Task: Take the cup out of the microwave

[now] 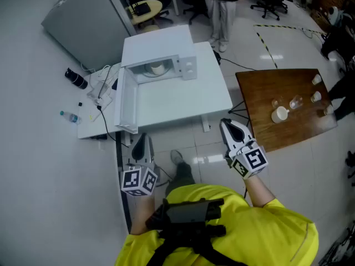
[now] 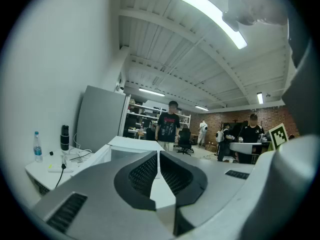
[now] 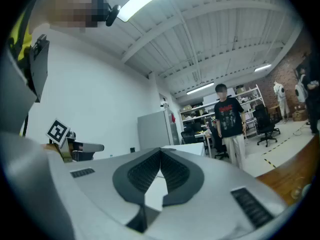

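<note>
We hold both hand-held grippers low in front of the chest, roughly level, short of the surface. Left hand-held gripper (image 1: pixel 142 140): jaws closed together, nothing between them. Right hand-held gripper (image 1: pixel 227 125): same, closed on nothing. Each carries a cube (image 1: pixel 138 180) with black-and-white square markers. Ahead, the white microwave (image 1: pixel 163 46) sits on the white surface (image 1: pixel 183 101), with its door (image 1: pixel 126 101) swung open to the left. The cup (image 1: pixel 158 68) is pale and small, inside the open cavity, well apart from both grippers.
</note>
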{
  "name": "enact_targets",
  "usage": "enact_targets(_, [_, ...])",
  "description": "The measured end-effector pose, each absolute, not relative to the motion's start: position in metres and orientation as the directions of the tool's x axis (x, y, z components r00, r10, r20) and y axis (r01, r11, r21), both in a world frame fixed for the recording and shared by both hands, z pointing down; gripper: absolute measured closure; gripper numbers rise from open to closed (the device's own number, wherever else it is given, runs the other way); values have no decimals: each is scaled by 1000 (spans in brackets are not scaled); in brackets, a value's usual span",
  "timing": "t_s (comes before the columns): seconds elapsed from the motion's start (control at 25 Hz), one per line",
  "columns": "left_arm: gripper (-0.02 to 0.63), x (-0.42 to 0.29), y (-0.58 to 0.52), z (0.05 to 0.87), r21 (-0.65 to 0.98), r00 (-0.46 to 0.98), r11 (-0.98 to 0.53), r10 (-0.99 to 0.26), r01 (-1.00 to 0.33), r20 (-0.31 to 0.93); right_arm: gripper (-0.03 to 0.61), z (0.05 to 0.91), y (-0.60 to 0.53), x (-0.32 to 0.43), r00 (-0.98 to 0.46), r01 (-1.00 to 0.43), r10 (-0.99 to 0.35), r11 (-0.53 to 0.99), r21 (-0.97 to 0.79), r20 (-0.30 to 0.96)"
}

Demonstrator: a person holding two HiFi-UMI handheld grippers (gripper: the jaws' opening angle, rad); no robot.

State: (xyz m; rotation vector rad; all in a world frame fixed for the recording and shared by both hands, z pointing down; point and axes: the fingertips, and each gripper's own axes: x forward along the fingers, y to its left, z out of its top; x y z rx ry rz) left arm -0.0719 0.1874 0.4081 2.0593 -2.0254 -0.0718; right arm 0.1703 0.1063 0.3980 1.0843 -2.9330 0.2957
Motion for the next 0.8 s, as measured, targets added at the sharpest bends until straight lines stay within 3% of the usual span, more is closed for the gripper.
enact_targets(0.08, [600,-112,151,404,194,31,-5,-991,-981,133,567,395,69,118,-776,-628,-629,760,-170,55])
enact_targets(0.16, [600,-148,118,400,174,29,-7,-992,-985,123,512,393,36,69,-789,-612,-612,778,-143,48])
enact_targets(0.28, [600,-183,85,405,165,47,-26,-991,-986,123,512,401,-7,11,-805,-592,-591,798,-110,48])
enact_targets(0.36, [600,-198,64,413,178,60,-35,-988,-983,141,402,416,-35,-22,-816,-578,-574,807,-121,69])
enact_targets(0.56, [600,-213,19,437,216,94,-53,-979,-975,182,307,493,-104,-88,-831,-549,-521,824,-140,194])
enact_targets(0.68, [600,-217,-4,455,223,115,-62,-965,-973,235,154,569,-157,-136,-832,-532,-473,829,-175,291])
enact_targets(0.72, [600,-217,-12,464,225,123,-66,-960,-972,250,74,594,-176,-152,-825,-538,-467,822,-187,319])
enact_targets(0.8, [600,-214,-29,479,237,147,-81,-951,-968,274,57,639,-216,-177,-790,-574,-489,802,-164,370])
